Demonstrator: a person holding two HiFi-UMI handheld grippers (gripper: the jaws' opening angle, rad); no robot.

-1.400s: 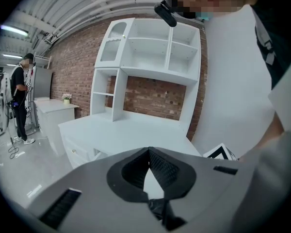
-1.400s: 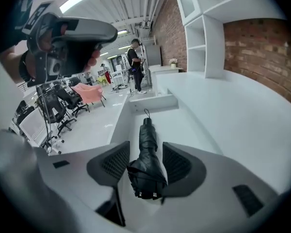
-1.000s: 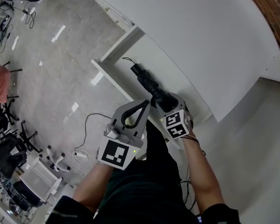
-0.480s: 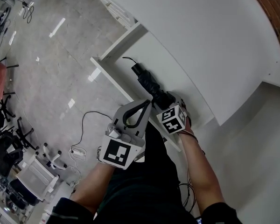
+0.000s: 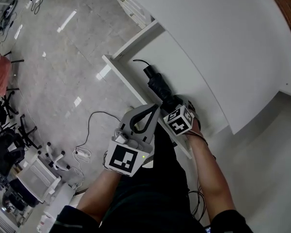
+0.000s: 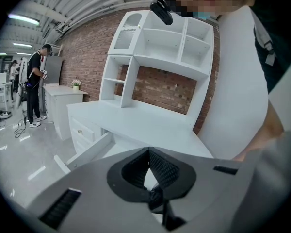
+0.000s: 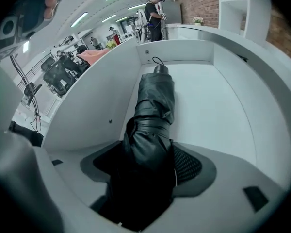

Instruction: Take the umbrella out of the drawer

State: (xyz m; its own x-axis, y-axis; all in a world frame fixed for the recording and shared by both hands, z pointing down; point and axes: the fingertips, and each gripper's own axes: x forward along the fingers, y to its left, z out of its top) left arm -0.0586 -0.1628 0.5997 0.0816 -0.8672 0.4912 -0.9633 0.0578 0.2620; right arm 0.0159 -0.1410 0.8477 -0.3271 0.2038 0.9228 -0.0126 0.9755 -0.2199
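A black folded umbrella [image 5: 157, 84] lies lengthwise in the open white drawer [image 5: 184, 74], its strap end pointing away. My right gripper [image 5: 172, 105] points steeply down over the umbrella's near end. In the right gripper view the umbrella [image 7: 153, 106] runs between the opening jaws of the right gripper [image 7: 148, 161], and the pads stand beside it without pressing on it. My left gripper [image 5: 153, 108] hangs just left of the drawer's near corner, fingertips touching, shut on nothing. Seen in its own view, the left gripper [image 6: 148, 152] looks out over the desk.
The white desk top [image 5: 223, 33] overhangs the drawer on the right. A cable [image 5: 89, 125] and office chairs [image 5: 34, 178] are on the grey floor to the left. A white hutch [image 6: 160, 47] stands against a brick wall, and a person [image 6: 36, 76] stands far off.
My right gripper has sunk lower onto the near end of the umbrella. The umbrella still lies in the drawer. The left gripper has barely shifted.
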